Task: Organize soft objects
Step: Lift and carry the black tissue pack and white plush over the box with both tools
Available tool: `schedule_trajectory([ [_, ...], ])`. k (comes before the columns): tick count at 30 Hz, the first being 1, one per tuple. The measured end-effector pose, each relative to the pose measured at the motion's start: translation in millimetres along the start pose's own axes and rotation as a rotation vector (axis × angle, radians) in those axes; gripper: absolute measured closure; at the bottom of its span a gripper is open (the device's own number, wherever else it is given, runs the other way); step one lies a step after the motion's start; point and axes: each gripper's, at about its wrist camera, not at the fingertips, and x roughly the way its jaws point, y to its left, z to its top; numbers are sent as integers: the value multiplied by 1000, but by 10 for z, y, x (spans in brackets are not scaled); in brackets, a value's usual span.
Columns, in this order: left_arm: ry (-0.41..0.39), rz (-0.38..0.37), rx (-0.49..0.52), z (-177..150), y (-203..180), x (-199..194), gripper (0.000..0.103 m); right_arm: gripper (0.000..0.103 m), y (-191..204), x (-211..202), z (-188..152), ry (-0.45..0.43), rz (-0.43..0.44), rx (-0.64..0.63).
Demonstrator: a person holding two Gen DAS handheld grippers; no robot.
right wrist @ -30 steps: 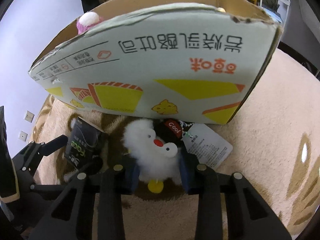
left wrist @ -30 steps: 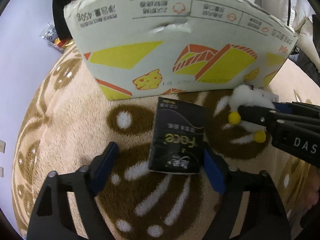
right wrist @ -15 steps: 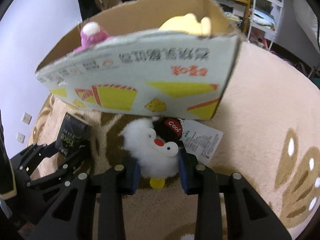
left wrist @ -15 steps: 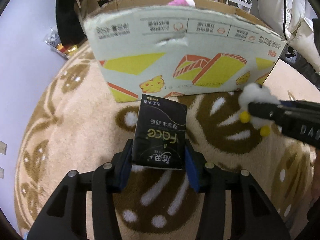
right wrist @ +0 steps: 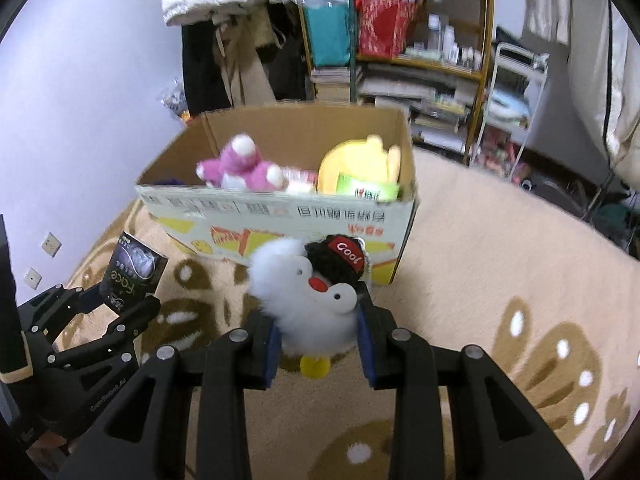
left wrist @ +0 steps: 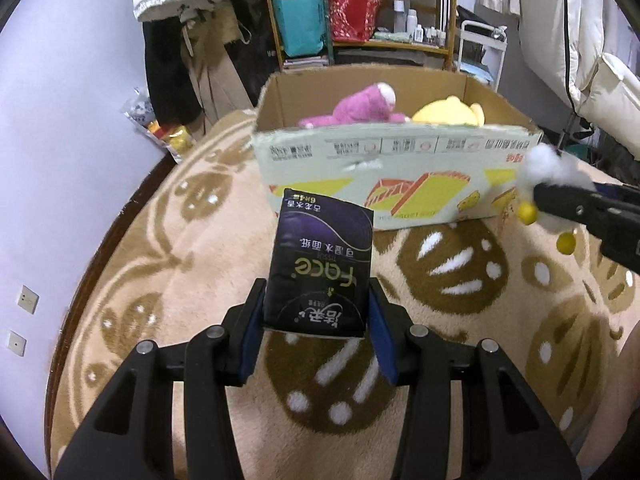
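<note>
The cardboard box (right wrist: 280, 216) stood open-topped on the patterned rug (right wrist: 500, 264), at the far side of both grippers. Inside it lay a pink plush (right wrist: 240, 166) toward the left, a yellow plush (right wrist: 360, 158) toward the right, and a green packet (right wrist: 366, 191) against the near wall. The left gripper (left wrist: 316, 326) was clamped on a dark tissue pack (left wrist: 320, 264), held above the rug. The right gripper (right wrist: 318, 338) squeezed a white plush bird (right wrist: 308, 300) with a black "Cool" cap, near the box's front.
</note>
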Motion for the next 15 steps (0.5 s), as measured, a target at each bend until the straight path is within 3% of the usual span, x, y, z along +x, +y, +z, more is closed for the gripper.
schedule_trajectory([
  [15,-219,55,-23,515,215,-852,57,69,19,-791,365,-197,32,14],
])
